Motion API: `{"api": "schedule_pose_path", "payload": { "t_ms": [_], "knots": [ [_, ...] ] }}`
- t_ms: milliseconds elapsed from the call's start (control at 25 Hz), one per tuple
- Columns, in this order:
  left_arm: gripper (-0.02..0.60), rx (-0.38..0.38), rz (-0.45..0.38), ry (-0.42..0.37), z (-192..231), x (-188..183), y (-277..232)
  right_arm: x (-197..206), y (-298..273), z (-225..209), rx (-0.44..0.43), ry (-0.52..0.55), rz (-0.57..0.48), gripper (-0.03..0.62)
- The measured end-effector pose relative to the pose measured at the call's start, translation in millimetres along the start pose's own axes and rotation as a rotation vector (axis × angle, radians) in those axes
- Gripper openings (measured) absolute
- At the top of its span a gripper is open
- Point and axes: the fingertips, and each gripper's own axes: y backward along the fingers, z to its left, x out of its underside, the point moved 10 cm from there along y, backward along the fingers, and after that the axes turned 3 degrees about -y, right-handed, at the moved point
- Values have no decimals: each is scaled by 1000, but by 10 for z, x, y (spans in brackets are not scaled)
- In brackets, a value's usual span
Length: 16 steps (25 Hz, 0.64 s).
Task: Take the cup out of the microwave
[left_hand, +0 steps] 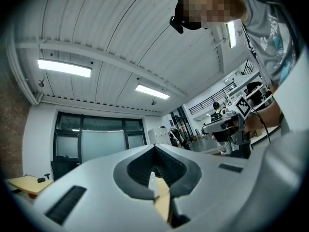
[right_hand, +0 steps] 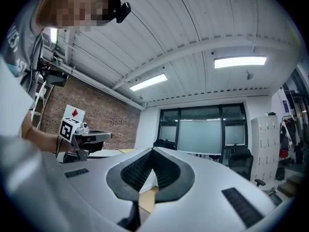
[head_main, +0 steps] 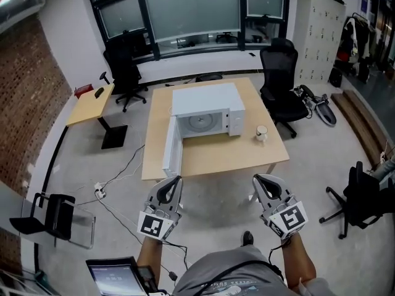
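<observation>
Person stands back from the bench (head_main: 216, 160), well apart from it, a gripper in each hand held out level in front of the body. Left gripper (head_main: 174, 181): jaws pressed together, nothing between them, and the left gripper view shows only a sliver of bench past the closed pads. Right gripper (head_main: 259, 180): likewise pressed together and empty. The microwave (head_main: 207, 100) sits mid-bench with its door (head_main: 171, 147) swung wide toward the person on its left side. The cavity looks empty, with the pale turntable (head_main: 200, 122) bare as far as I can make out. The cup (head_main: 261, 133) stands upright on the bench just right of the microwave, clear of it and set in from the bench's edge. Judgement: the removal itself reads as finished, and the step in hand is the stand-off at the end — little left to get wrong. To do it well, keep both grippers closed and away from the bench so nothing clips the open door or nudges the cup. If the door is to be closed afterwards, that calls for an approach from the left side, pushing on the door's outer face — not reaching across the cup.
</observation>
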Motion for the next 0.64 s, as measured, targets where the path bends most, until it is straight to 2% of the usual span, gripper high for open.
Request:
{"api": "schedule_pose_path", "payload": {
  "t_ms": [240, 440, 640],
  "knots": [
    [26, 36, -43, -30, -42, -13, 147, 10, 132, 230, 25, 28, 11, 11],
    [26, 29, -81, -29, 155, -24, 251, 16, -17, 366, 22, 22, 17, 11],
    [26, 22, -79, -41, 328, 49, 295, 44, -193, 410, 23, 30, 21, 11]
  ]
}}
